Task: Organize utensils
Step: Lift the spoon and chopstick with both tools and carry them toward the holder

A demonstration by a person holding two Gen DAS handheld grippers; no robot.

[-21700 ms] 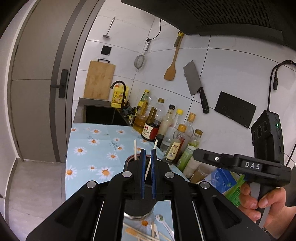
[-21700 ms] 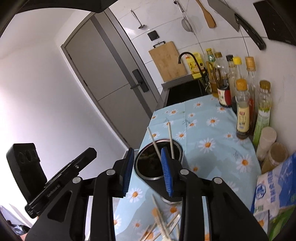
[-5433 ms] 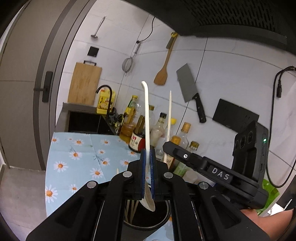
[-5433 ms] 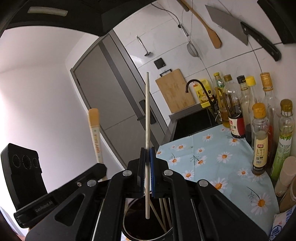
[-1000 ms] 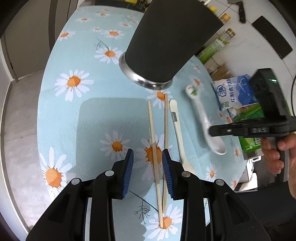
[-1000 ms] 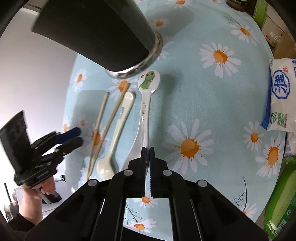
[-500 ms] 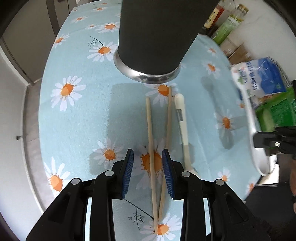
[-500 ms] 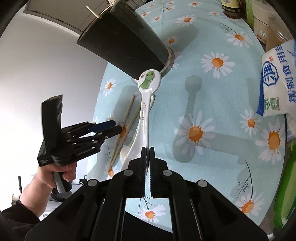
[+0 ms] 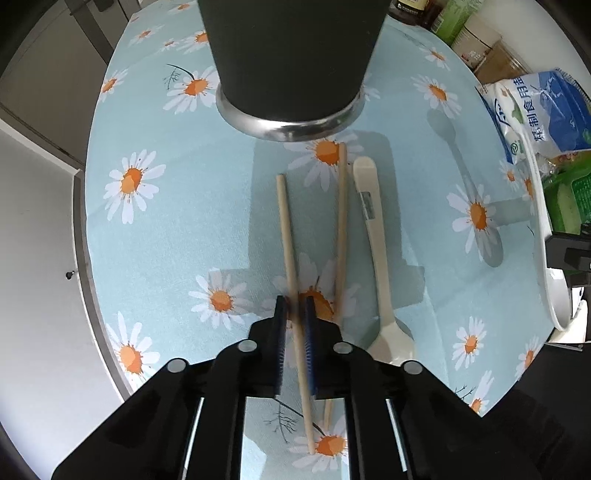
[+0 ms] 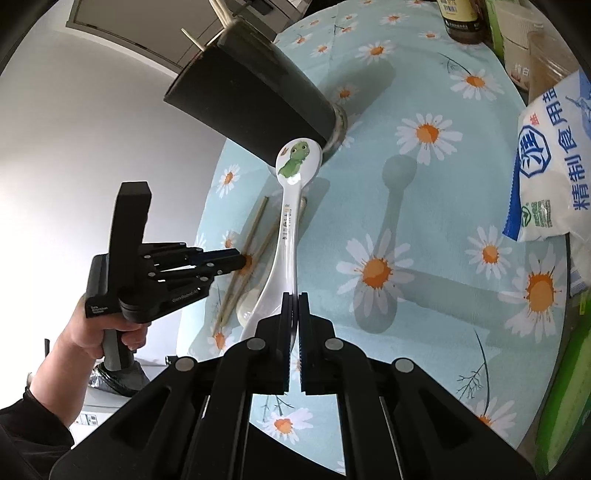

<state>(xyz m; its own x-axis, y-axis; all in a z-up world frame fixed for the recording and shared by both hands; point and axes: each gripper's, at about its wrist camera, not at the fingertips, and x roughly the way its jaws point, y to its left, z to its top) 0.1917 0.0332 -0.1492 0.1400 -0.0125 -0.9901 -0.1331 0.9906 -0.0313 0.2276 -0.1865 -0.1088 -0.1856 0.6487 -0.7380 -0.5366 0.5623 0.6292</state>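
Observation:
My left gripper (image 9: 294, 306) points straight down at the daisy tablecloth (image 9: 155, 236). Its jaws are closing on the left wooden chopstick (image 9: 286, 229), which lies between the pads. A second chopstick (image 9: 341, 221) and a cream spoon (image 9: 376, 240) lie just to its right. The black utensil holder (image 9: 291, 55) with a steel base stands beyond them. My right gripper (image 10: 296, 295) is shut on the handle of a white spoon with a green dinosaur (image 10: 299, 158), held above the cloth, bowl near the holder (image 10: 251, 99). The left gripper (image 10: 242, 261) shows there too.
A blue and white salt bag (image 10: 554, 166) and green packets (image 9: 569, 192) lie at the right. Jars and a bottle (image 10: 458, 22) stand at the far edge. The table edge (image 9: 85, 258) runs close on the left. A hand (image 10: 110, 332) holds the left gripper.
The left gripper's jaws have come together around the left chopstick. The right gripper has lifted and tilted up with the dinosaur spoon, bringing the holder's rim into view.

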